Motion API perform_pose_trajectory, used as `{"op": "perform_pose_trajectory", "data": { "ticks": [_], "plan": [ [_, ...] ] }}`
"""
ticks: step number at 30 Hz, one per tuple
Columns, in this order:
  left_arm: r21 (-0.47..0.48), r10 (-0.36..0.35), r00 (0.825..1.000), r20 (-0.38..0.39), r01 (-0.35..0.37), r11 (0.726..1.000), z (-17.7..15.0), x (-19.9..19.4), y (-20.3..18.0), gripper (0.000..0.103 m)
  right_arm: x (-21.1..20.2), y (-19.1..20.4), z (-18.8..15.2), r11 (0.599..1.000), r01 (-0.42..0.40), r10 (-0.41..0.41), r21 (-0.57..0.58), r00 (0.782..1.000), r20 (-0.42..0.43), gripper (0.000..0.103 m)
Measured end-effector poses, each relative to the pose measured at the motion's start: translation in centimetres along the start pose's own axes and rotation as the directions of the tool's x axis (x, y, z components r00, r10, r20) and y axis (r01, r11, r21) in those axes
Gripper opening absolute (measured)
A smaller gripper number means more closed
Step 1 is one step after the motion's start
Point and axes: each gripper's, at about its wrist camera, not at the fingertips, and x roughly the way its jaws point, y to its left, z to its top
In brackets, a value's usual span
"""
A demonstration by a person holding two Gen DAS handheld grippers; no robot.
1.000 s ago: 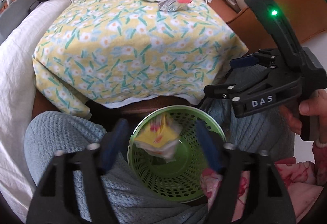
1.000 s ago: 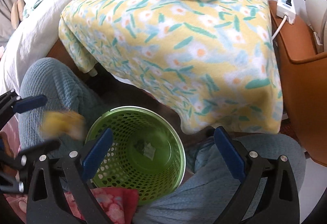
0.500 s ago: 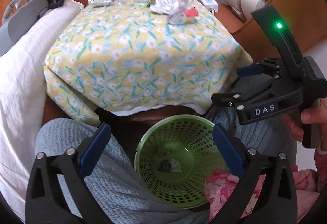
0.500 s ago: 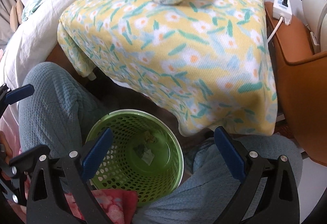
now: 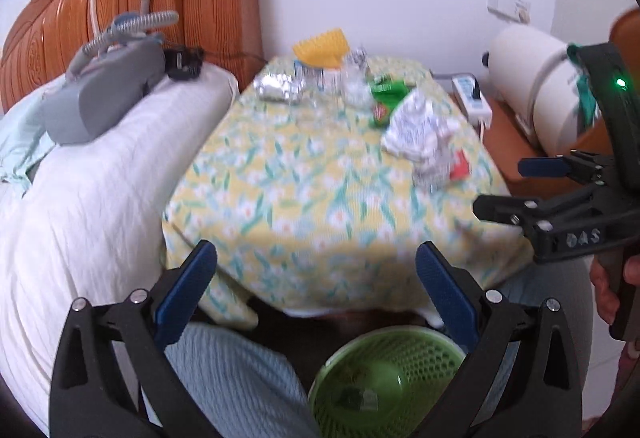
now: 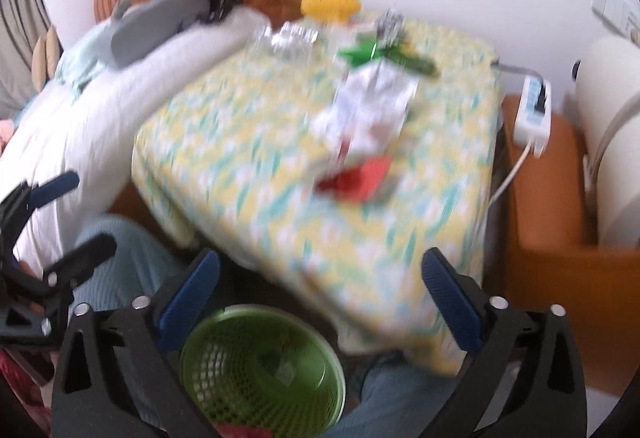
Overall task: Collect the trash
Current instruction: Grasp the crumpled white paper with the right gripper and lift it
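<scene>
The left gripper (image 5: 316, 288) is matte black plastic with ribbed blue pads (image 5: 186, 292) on its fingers and silver screws at the joints. The right gripper (image 6: 320, 298) matches it; seen at the right edge of the left wrist view, its body bears white "DAS" lettering and a green light. Bare fingers of the right hand (image 5: 614, 288) wrap its handle. Pale blue knitted trousers (image 5: 236, 374) cover the legs at the bottom of the frame.

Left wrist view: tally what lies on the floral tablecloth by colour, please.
Silver foil wrapper: 1
Green packet: 1
White crumpled wrapper: 1
Red scrap: 1
Yellow ridged item: 1
Clear items, too blurred to count
Total countable: 5
</scene>
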Motion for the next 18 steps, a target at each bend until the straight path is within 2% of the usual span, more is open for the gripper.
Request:
{"op": "perform_pose_trajectory", "data": {
  "ticks": [5,8,14,18],
  "plan": [
    [-0.018,-0.017,0.999,0.030,0.018,1.000,1.9,0.4,-0.6,0.095,1.4,-1.9,4.2,0.998,0.025,-0.027,0.063,0.999,0.035,0.101],
    [-0.019,-0.024,0.999,0.035,0.025,1.000,2.5,0.6,-1.2,0.095,3.3,-3.2,6.5,0.993,0.046,-0.049,0.107,0.999,0.023,0.101],
    [-0.027,-0.034,0.999,0.027,0.035,0.999,3.0,1.1,-1.9,0.095,8.3,-4.5,9.1,0.985,0.051,-0.042,0.165,0.997,-0.058,0.101],
    [-0.028,-0.030,0.999,0.016,0.031,0.999,3.0,1.4,-2.2,0.095,10.6,-4.2,9.2,0.984,0.077,-0.061,0.161,0.992,-0.107,0.101]
  ]
}}
